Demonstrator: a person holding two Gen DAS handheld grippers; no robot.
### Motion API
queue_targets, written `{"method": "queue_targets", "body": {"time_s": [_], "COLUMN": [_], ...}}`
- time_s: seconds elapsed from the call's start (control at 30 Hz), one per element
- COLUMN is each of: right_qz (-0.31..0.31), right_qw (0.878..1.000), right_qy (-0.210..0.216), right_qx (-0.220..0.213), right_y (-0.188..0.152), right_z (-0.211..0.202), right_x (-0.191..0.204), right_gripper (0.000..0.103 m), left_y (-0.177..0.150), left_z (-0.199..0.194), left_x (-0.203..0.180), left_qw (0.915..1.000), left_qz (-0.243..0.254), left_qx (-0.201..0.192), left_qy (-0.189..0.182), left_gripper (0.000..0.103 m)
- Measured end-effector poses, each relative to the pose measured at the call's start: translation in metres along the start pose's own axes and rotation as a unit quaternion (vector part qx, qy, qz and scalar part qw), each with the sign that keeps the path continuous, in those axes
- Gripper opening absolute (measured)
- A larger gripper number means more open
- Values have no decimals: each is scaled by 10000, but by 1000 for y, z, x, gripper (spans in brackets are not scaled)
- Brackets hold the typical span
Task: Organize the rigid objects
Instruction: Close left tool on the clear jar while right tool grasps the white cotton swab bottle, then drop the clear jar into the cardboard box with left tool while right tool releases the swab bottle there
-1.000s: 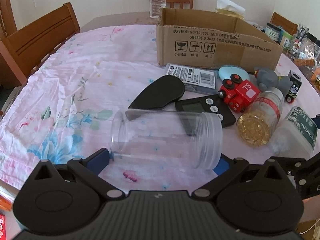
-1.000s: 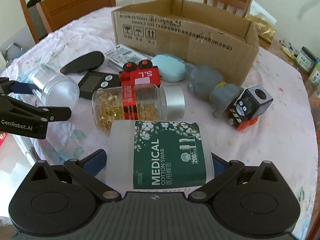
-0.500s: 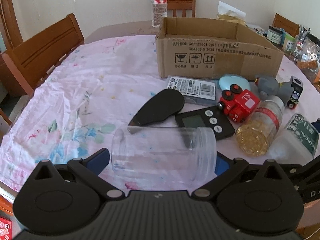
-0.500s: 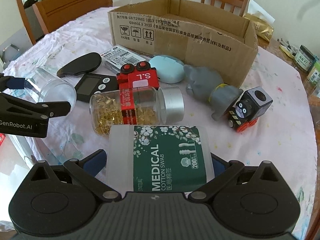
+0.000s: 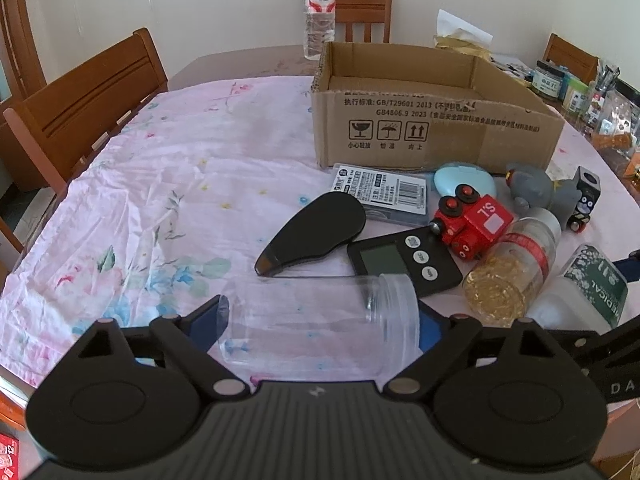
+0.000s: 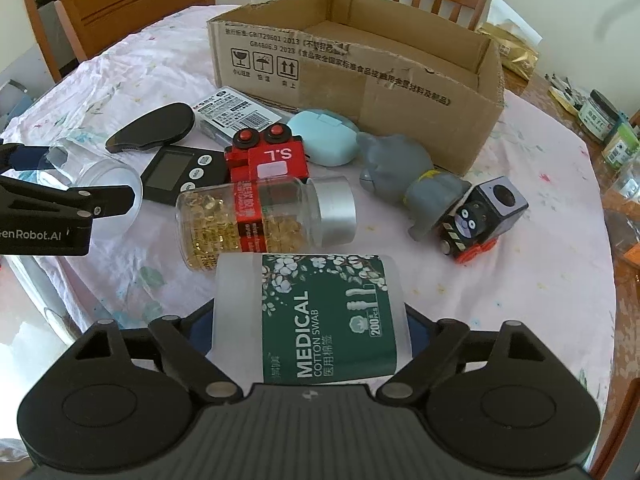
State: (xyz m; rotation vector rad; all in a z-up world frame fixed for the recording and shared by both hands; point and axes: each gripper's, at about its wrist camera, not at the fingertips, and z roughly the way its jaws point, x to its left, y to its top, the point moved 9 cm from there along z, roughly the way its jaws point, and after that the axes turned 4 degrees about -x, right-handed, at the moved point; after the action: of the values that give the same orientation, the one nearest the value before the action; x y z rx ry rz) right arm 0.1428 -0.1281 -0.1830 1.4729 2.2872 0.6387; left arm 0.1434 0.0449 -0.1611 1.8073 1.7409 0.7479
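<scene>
On the left, the left hand-held gripper (image 5: 320, 320) is clamping a clear, empty plastic jar (image 5: 316, 322) that is lying sideways between its blue-padded fingers (image 5: 206, 316), just above the pink floral cloth covering the tabletop (image 5: 180, 184). Just beyond the jar, a black teardrop-shaped case (image 5: 316, 232) and a black digital timer with a grey screen (image 5: 404, 260) are lying flat on the cloth, the two touching at one corner. Behind them a flat barcode-labelled pack (image 5: 380, 194) is resting against the front wall of the open brown cardboard box (image 5: 432, 128).

Moving rightward, a red toy train marked "S.L" (image 6: 268, 156) is sitting beside a pale blue oval case (image 6: 324, 136), and a clear bottle of golden capsules with a silver cap (image 6: 260, 220) is lying on its side just in front of the train. A grey rubbery animal toy (image 6: 400, 172) and a black toy locomotive with orange wheels (image 6: 480, 216) are sitting near the box's right corner.

On the right, the right hand-held gripper (image 6: 310, 324) is gripping a white cotton-swab container with a green "MEDICAL COTTON SWAB" label (image 6: 316, 316), its fingers pressing both sides.
</scene>
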Motion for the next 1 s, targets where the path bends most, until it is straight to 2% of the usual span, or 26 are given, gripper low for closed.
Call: {"method": "queue_targets", "body": {"time_s": [0.23, 0.47, 0.63, 0.77, 0.87, 1.0], "right_qz": [40, 90, 163, 294, 435, 636], "right_qw": [10000, 9999, 9993, 9978, 9961, 9930], "right_qy": [8, -125, -194, -256, -289, -437], "right_qx": [80, -11, -273, -543, -712, -898], "right_y": [1, 12, 34, 60, 79, 104], "right_z": [-7, -28, -52, -68, -75, -76], "right_x": [-4, -23, -41, -55, -62, -70], "right_gripper": [86, 86, 86, 86, 86, 86], "left_y": [6, 31, 73, 120, 158, 191], "left_z": [-3, -13, -21, -19, -6, 25], "left_x": [1, 6, 2, -10, -22, -39], "left_qw": [9998, 9982, 9950, 9904, 9860, 9804], "left_qz": [170, 463, 795, 1117, 1319, 1547], "left_qx": [103, 230, 116, -99, -360, -481], "left_qy": [-54, -288, -599, -806, -956, -1124], "left_gripper": [91, 91, 91, 91, 91, 91]}}
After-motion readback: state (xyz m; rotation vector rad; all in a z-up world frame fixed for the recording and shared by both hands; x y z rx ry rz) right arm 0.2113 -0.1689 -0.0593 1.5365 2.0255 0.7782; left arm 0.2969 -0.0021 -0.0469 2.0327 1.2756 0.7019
